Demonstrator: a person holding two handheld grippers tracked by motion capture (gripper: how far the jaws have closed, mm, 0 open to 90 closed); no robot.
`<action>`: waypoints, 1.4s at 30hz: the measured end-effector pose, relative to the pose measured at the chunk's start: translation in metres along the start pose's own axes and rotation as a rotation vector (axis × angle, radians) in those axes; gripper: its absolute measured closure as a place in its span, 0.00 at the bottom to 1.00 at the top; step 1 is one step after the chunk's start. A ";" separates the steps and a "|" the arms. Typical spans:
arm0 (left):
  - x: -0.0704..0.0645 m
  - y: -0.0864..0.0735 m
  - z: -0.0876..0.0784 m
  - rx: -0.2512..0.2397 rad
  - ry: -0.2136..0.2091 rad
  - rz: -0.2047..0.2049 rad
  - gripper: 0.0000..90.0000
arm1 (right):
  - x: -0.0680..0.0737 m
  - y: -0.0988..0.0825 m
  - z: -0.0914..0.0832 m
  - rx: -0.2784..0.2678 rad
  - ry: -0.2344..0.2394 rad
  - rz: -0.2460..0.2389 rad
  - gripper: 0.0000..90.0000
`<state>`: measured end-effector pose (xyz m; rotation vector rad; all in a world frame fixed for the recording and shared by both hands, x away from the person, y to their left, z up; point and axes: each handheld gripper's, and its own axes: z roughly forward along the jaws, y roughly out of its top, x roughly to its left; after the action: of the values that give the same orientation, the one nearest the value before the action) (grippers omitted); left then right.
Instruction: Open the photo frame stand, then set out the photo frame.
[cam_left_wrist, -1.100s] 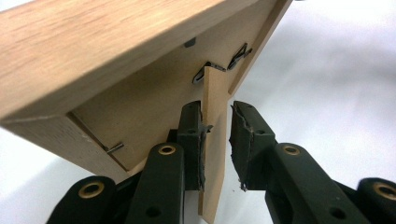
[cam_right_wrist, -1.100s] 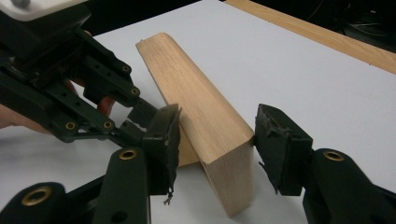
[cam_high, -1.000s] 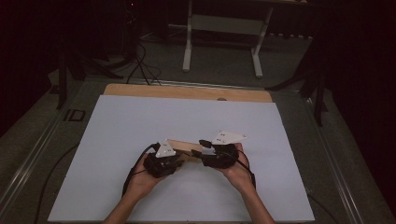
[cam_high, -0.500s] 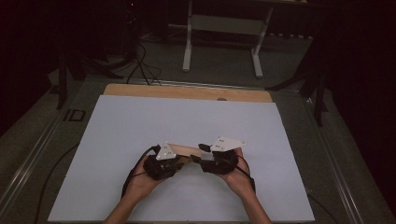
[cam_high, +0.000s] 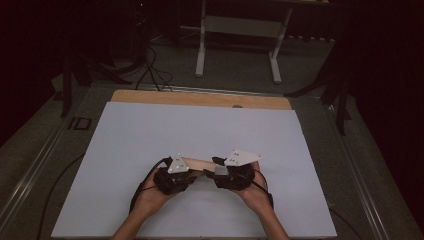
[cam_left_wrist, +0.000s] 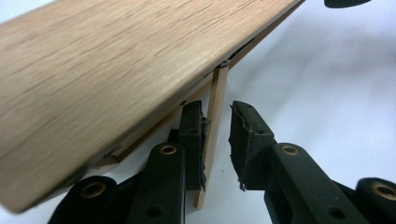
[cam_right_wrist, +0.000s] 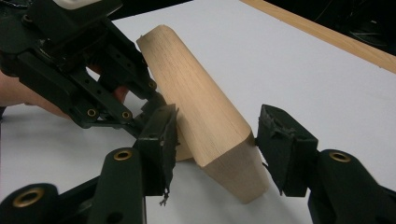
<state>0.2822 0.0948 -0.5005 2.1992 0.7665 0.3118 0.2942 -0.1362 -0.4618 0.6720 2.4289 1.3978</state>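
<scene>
A light wooden board (cam_high: 196, 162) is held just above the white sheet (cam_high: 200, 125), between my two grippers. My right gripper (cam_high: 212, 172) has its jaws on both sides of the board's thick end (cam_right_wrist: 219, 135), pads pressed against it. My left gripper (cam_high: 195, 174) is at the other end. In the left gripper view the board (cam_left_wrist: 116, 70) slants overhead. A thin wooden strip (cam_left_wrist: 214, 121) hangs from its underside between that gripper's (cam_left_wrist: 217, 114) jaws. The strip touches one pad, and a gap separates it from the other. The left gripper (cam_right_wrist: 156, 100) also appears beyond the board in the right gripper view.
A wooden edge strip (cam_high: 200, 98) runs along the far side of the sheet. Beyond the table stand white frame legs (cam_high: 202, 50) and black cables (cam_high: 150, 65) on the floor. A metal rail (cam_high: 350, 165) borders the table's right side.
Both hands have drawn back toward the front edge with the board. The grippers now sit closer together.
</scene>
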 end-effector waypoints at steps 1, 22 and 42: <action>0.000 0.000 0.000 0.000 0.000 0.001 0.83 | 0.000 0.000 0.000 0.000 0.002 0.000 0.53; -0.002 0.000 -0.003 0.006 0.003 0.021 0.77 | 0.002 -0.003 -0.002 0.012 0.003 -0.008 0.42; -0.002 -0.005 -0.010 -0.002 0.006 0.011 0.76 | 0.000 0.001 -0.012 -0.018 0.008 0.001 0.41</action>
<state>0.2746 0.1021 -0.4975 2.2019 0.7575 0.3243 0.2891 -0.1443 -0.4547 0.6647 2.4196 1.4234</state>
